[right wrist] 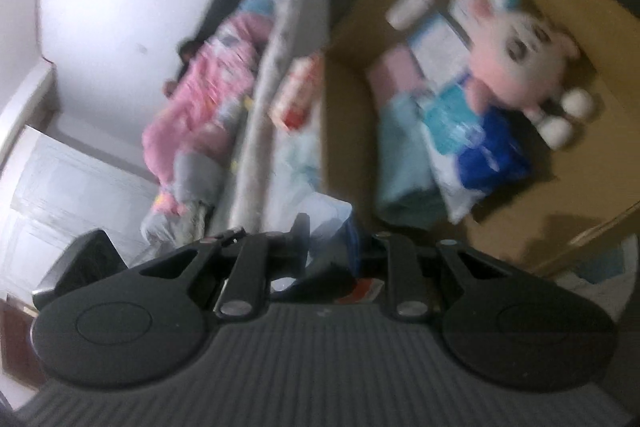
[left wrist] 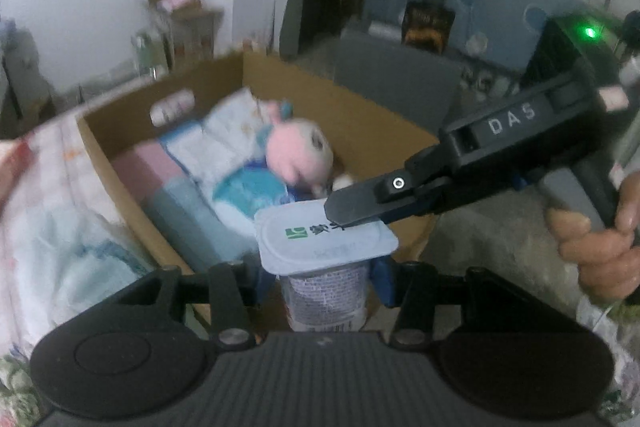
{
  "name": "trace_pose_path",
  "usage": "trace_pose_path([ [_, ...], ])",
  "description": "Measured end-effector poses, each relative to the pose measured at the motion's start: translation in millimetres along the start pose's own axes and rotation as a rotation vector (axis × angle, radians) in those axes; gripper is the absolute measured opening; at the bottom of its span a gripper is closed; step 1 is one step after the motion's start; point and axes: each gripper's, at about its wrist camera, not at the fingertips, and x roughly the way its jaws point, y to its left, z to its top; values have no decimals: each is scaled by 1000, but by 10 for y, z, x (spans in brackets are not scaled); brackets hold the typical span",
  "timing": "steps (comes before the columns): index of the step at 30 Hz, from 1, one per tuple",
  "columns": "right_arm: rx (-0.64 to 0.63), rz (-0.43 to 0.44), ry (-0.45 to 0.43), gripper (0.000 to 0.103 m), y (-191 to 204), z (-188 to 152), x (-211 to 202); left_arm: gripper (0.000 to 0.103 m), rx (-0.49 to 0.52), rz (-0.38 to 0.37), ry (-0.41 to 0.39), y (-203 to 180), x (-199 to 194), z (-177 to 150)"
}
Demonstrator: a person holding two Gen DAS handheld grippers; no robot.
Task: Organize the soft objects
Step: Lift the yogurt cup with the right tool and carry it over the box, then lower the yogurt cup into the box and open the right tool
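- Bedroom clutter fills the background: a pale wall, a bed (right wrist: pixel 256 75) at ten o'clock in the right wrist view with pink bedding heaped on it, and dark shelving at twelve o'clock in the left wrist view.
- Next in size, an open cardboard box (left wrist: pixel 360 115) sits at the middle of the left wrist view, already holding folded cloth packs (left wrist: pixel 224 147) and a pink plush toy (left wrist: pixel 298 151); the same toy (right wrist: pixel 516 67) lies at two o'clock in the right wrist view.
- At six o'clock the left gripper (left wrist: pixel 320 279) is clamped on a yogurt cup (left wrist: pixel 326 267), its blue pads pressed to the cup's sides just below the lid rim.
- From three o'clock the right gripper (left wrist: pixel 352 215) reaches in, its narrow tip lying on the cup's lid edge; it looks nearly closed, though whether it pinches the lid foil cannot be told. A hand (left wrist: pixel 596 247) grips its handle.
- Judged from this, the cup is being carried to the box. The squeeze should stay gentle, since the thin wall probably dents, and the cup should stay upright.
- Open room seems best in the box's near right corner, at four o'clock from the toy; the near cardboard wall needs clearing first, and the toy's feet sit close to that gap.
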Motion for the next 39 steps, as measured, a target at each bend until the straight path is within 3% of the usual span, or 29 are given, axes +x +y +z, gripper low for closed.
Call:
trace_pose_path([
  [5,1,-10,70,21,-119,107,158,53,-12,12,44,72,181,-58],
  [8,-45,-77,93,22,-92,143,246,53,-25,5,73,123,242,-84],
  [13,-6,-122,160,22,-262,176,442,53,-38,18,89,164,279,-142],
  [17,-17,-106,170,22,-214,214,454,53,-21,0,52,145,146,-135],
  [26,-130,-211,123,22,-12,395,528,55,-62,45,-43,273,-307,-184],
  [31,-153,-251,194,22,-33,411,784,65,-142,110,-112,524,-725,-423],
  [36,-184,-241,267,22,53,386,835,66,-243,202,-147,852,-1042,-810],
  [39,-271,-272,346,31,185,324,860,66,-301,237,-137,1036,-1110,-1020],
])
